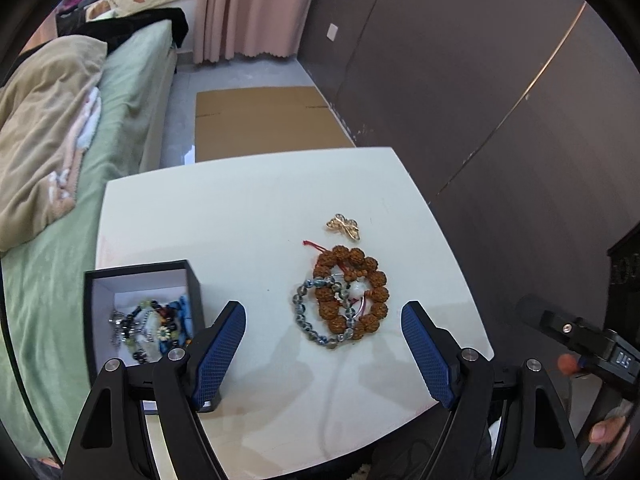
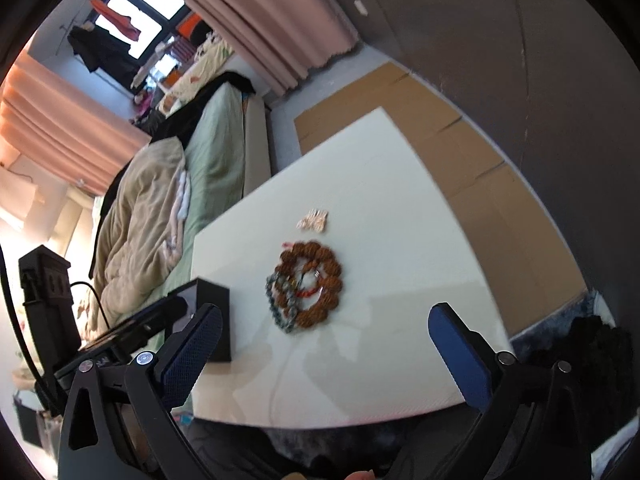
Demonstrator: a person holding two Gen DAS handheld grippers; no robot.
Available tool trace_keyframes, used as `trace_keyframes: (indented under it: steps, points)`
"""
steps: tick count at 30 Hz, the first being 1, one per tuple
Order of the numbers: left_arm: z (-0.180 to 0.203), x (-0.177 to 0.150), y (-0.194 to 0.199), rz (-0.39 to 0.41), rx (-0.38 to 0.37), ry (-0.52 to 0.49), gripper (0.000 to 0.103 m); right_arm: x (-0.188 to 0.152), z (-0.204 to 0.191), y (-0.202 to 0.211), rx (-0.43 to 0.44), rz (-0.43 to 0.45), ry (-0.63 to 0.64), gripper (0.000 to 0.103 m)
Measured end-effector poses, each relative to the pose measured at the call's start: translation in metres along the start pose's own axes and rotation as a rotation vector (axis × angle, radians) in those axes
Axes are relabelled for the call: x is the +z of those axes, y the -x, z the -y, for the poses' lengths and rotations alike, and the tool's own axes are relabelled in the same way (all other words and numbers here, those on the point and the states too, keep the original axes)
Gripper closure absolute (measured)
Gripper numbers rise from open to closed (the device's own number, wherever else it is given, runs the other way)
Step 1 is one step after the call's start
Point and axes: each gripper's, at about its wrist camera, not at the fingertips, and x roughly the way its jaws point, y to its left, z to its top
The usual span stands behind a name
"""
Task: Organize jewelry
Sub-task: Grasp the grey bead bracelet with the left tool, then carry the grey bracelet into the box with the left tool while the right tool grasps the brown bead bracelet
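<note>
Both my left gripper [image 1: 323, 312] and my right gripper [image 2: 325, 320] gape wide, holding nothing. The brown bead bracelet [image 1: 352, 292] lies on the white table [image 1: 240, 208], tangled with a grey-blue one [image 1: 306, 312]. Beyond it sits a gold piece [image 1: 343, 226], perhaps a butterfly brooch. The black box [image 1: 140, 312], left of it, holds more beads.

The left gripper [image 1: 324, 320] hangs tilted downward above the white table [image 1: 248, 208], its blue-padded jaws spread wide with nothing between them. The right gripper [image 2: 325, 332] slants down over the same table, jaws spread wider and empty.
</note>
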Motion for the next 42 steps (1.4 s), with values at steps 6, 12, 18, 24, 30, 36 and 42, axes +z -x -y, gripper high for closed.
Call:
trace_keyframes:
  steps: [6, 12, 18, 24, 30, 36, 42]
  points:
    - [0.016, -0.001, -0.024, -0.050, 0.016, -0.043, 0.037, 0.002, 0.011, -0.002, -0.035, -0.017, 0.011, 0.000]
    - [0.031, -0.007, -0.053, -0.104, 0.039, -0.081, 0.056, -0.001, 0.030, -0.006, -0.031, -0.044, -0.005, 0.000]
    - [0.038, -0.010, -0.073, -0.130, 0.058, -0.092, 0.073, -0.002, 0.042, -0.006, -0.044, -0.033, -0.015, 0.000]
    - [0.039, -0.010, -0.091, -0.169, 0.047, -0.085, 0.087, -0.005, 0.054, -0.005, -0.033, -0.021, -0.032, 0.000]
    - [0.034, -0.007, -0.108, -0.192, 0.052, -0.054, 0.090, -0.005, 0.066, -0.007, -0.035, -0.026, -0.062, 0.000]
    - [0.025, -0.002, -0.123, -0.229, -0.001, 0.006, 0.093, -0.006, 0.073, -0.008, -0.037, -0.034, -0.081, 0.000]
    - [0.023, 0.000, -0.108, -0.206, -0.015, 0.006, 0.093, -0.005, 0.071, -0.011, -0.022, -0.037, -0.083, 0.000]
